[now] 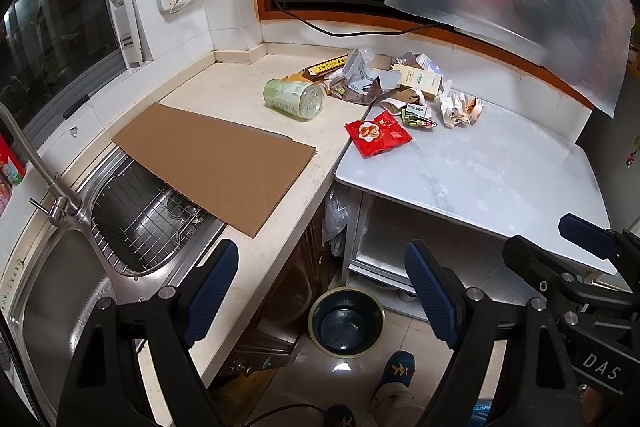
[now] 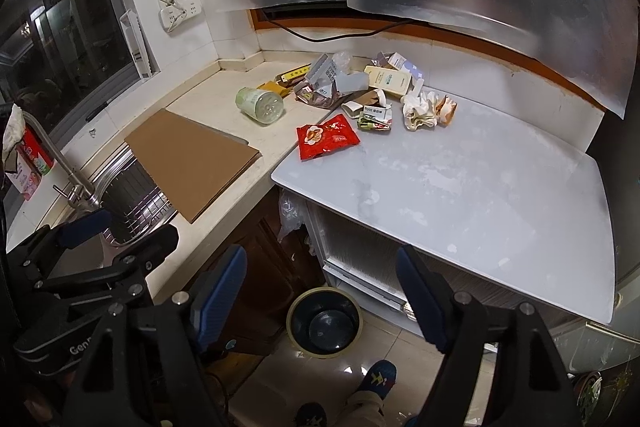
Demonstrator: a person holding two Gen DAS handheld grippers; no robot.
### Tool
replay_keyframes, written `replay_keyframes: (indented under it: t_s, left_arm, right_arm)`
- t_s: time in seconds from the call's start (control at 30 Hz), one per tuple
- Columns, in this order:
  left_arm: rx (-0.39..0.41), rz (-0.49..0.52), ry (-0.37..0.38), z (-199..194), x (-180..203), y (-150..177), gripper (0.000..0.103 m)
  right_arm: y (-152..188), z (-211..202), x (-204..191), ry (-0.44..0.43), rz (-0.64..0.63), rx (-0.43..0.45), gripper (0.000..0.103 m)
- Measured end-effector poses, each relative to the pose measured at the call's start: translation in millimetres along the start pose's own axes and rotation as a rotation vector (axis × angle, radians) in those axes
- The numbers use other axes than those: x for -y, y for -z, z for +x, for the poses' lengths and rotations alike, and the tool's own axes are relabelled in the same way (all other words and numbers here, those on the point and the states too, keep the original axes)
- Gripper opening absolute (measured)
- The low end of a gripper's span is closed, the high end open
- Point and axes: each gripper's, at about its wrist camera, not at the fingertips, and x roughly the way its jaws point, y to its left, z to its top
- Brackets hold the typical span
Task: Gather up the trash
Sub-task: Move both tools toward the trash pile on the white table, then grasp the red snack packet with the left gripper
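While both tongs hang out over the floor, neither one has anything in it: the left tongs [image 1: 320, 301] stand wide with bare pads, and the right tongs [image 2: 320, 297] gape wide too, nothing between them. The trash sits well apart from both, heaped toward the back edge of the worktop [image 1: 500, 179]. There's a red snack packet [image 1: 378, 133] lying flat, nearest the front of the heap, just beside crumpled white paper [image 1: 454, 109]. A green bottle [image 1: 294, 98] lies on its side on the beige section, near a cream carton [image 1: 420, 79] and torn wrappers behind. A brown cardboard sheet [image 1: 216, 165] overhangs the sink [image 1: 60, 291]. Down on the floor, between the tongs, a dark bin [image 1: 346, 323] stands open beside a person's slippered foot [image 1: 398, 369].
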Motion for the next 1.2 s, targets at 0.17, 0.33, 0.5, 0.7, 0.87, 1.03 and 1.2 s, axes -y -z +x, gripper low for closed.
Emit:
replay_keyframes:
  t_s: [0.17, 0.33, 0.5, 0.7, 0.87, 1.03, 1.2]
  left_arm:
    - [-0.006, 0.002, -0.008, 1, -4, 0, 0.083]
    - [-0.01, -0.009, -0.018, 5, -9, -6, 0.083]
    - [-0.014, -0.018, -0.028, 13, -11, -15, 0.083]
    - [-0.03, -0.026, -0.021, 31, -4, -29, 0.084]
    - [-0.04, -0.008, 0.0, 56, 13, -53, 0.084]
    - [-0.089, 0.003, 0.05, 90, 31, -78, 0.084]
    - [-0.148, 0.022, 0.093, 132, 50, -105, 0.084]
  right_arm:
    - [-1, 4, -2, -0.01, 0.004, -0.007, 0.077]
    - [-6, 9, -6, -0.02, -0.005, -0.012, 0.077]
    - [-15, 16, -7, -0.035, -0.013, -0.02, 0.077]
    - [-28, 29, 0, -0.043, -0.02, -0.036, 0.077]
    - [-44, 43, 16, -0.045, -0.018, -0.036, 0.077]
    - [-66, 65, 46, -0.052, 0.009, -0.052, 0.077]
    - [-84, 86, 81, -0.053, 0.06, -0.06, 0.077]
